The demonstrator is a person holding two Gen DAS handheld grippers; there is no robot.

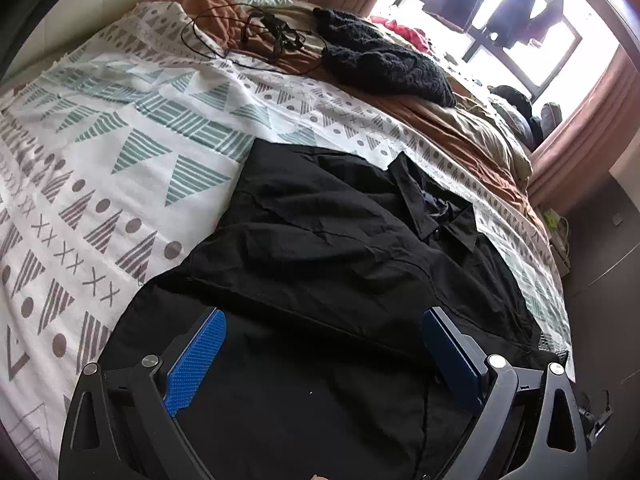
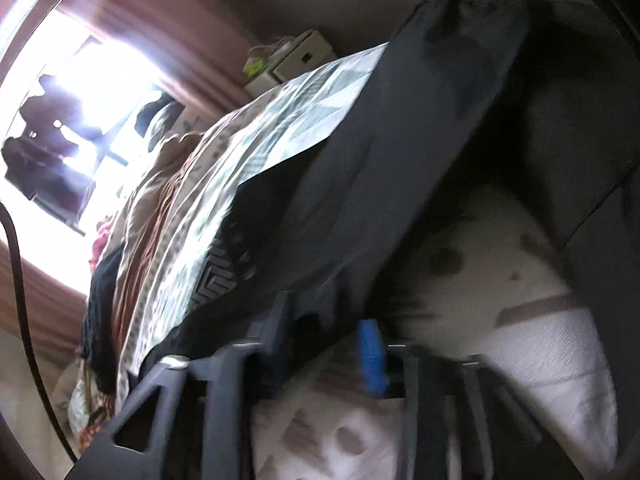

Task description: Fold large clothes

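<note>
A black collared shirt (image 1: 320, 240) lies spread on the patterned white bedspread (image 1: 120, 160), its collar toward the far right. My left gripper (image 1: 324, 314) hovers over the shirt's near part, jaws wide open and nothing between the blue pads (image 1: 196, 360). In the blurred right wrist view, my right gripper (image 2: 326, 332) is shut on a fold of the black shirt (image 2: 400, 140). The cloth rises from the fingers up and to the right, and the bedspread (image 2: 520, 340) shows beneath it.
A black knitted garment (image 1: 384, 60) and a tangled black cable (image 1: 260, 36) lie on an orange blanket (image 1: 440, 128) at the far side. The bed's right edge (image 1: 556, 300) drops to a dark floor. Boxes (image 2: 296, 60) stand beside the bed near the curtained window (image 1: 500, 20).
</note>
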